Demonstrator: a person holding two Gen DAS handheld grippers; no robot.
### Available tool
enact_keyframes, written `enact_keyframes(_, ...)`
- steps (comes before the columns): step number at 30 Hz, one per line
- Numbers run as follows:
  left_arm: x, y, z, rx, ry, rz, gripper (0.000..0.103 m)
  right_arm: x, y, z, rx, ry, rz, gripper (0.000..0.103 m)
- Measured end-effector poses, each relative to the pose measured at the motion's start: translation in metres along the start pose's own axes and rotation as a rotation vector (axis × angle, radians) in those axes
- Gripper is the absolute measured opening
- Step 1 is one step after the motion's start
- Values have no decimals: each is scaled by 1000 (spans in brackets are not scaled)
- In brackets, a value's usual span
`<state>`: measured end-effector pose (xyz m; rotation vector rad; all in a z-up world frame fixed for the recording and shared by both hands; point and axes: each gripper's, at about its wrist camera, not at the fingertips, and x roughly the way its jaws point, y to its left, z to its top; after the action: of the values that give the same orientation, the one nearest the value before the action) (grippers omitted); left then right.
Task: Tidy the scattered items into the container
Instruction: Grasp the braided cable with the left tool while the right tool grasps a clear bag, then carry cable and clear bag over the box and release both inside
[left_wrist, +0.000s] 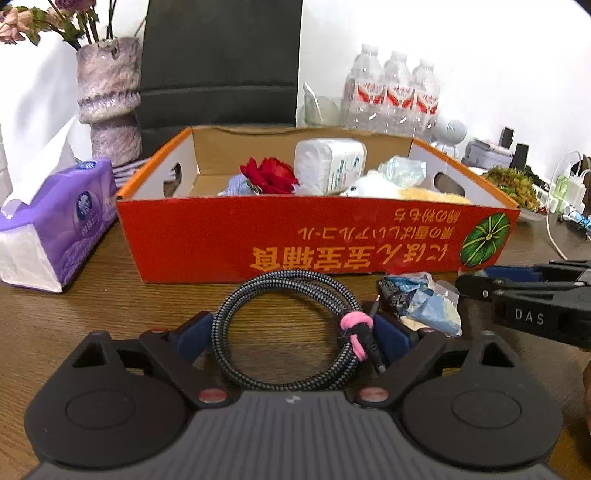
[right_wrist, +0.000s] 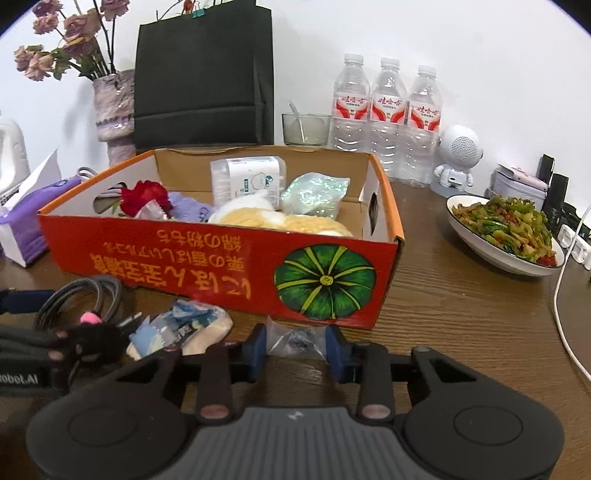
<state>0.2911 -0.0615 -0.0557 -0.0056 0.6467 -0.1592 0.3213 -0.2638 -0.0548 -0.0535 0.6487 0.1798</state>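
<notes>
A red and orange cardboard box (left_wrist: 295, 236) (right_wrist: 177, 254) stands on the wooden table and holds a red rose, a white packet and soft items. Just in front of it lies a coiled braided cable (left_wrist: 280, 282) (right_wrist: 83, 286) with a pink tie. My left gripper (left_wrist: 293, 338) is open, one finger on each side of the coil. A crumpled blue wrapper (left_wrist: 424, 302) (right_wrist: 181, 325) lies to the right of the coil. Further right, my right gripper (right_wrist: 297, 347) is shut on a small clear plastic bag (right_wrist: 295, 338) with something dark inside, close to the box's front wall.
A purple tissue pack (left_wrist: 66, 229) and a vase (left_wrist: 109, 99) are to the left of the box. Behind it stand a black bag (right_wrist: 203, 74), a glass bowl (right_wrist: 306, 129) and three water bottles (right_wrist: 388, 122). A dish of food (right_wrist: 506, 232) and a white cord (right_wrist: 565, 314) are on the right.
</notes>
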Motion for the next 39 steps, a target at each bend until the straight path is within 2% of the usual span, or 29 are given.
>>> enact_keyframes(9,-19,8,0,-43,-45,-37,93,-13,-6,-1,15,-42,26,33)
enact_keyframes(17,-71,8,13,-60,-219,-54,93,-55,-4,10,15,-161,65,33)
enact_keyframes(24,-88,8,46,-64,-296,-57,93,-85,-1,40,29,-271,90,33)
enact_keyframes(29,-78,6,78,-100,-340,-48,94,-78,9,69,55,-304,119,33)
enact_keyframes(32,-65,12,89,-176,-348,-42,94,-69,8,85,117,-331,142,33)
enact_keyframes(36,-38,18,101,-216,-316,-39,94,-47,8,101,138,-323,131,33)
enact_keyframes(39,-12,20,104,-199,-269,-14,94,-18,8,106,127,-270,118,33)
